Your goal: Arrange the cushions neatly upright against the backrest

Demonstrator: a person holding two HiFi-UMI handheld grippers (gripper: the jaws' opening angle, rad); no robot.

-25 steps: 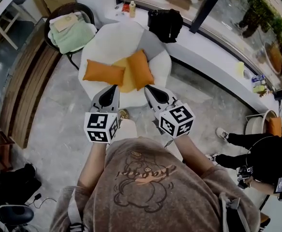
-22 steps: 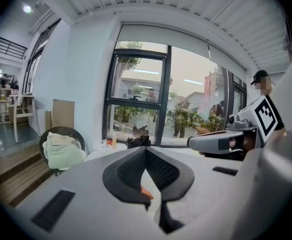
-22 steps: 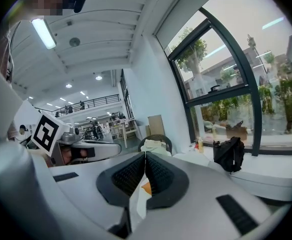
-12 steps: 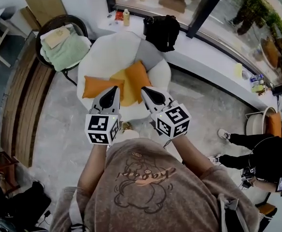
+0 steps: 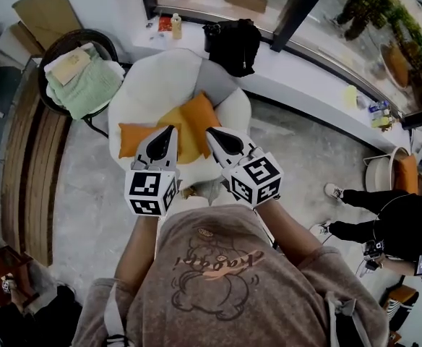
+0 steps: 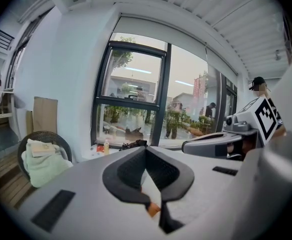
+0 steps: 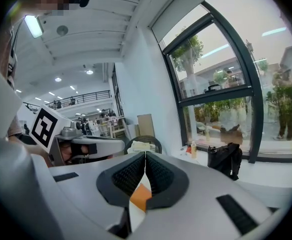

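Note:
In the head view a white round armchair (image 5: 157, 74) holds three cushions lying on its seat. One orange cushion (image 5: 134, 139) lies flat at the left, another orange cushion (image 5: 199, 116) is at the right, and a yellow cushion (image 5: 176, 123) sits between them. My left gripper (image 5: 170, 129) hovers over the left cushion's inner end, shut with nothing in it. My right gripper (image 5: 210, 131) hovers just below the right cushion, also shut and empty. A sliver of orange cushion (image 7: 140, 196) shows under the right gripper (image 7: 145, 156); the left gripper (image 6: 146, 150) points level toward the window.
A dark wicker chair (image 5: 88, 40) with green towels stands left of the armchair. A black bag (image 5: 233, 43) and a bottle (image 5: 175, 26) sit on the white window ledge behind. A wooden bench (image 5: 24, 157) runs along the left. A person (image 5: 395, 230) sits at the right.
The armchair and cushions have come closer under both grippers, which now overlap the cushions' near edges. Both grippers stay shut.

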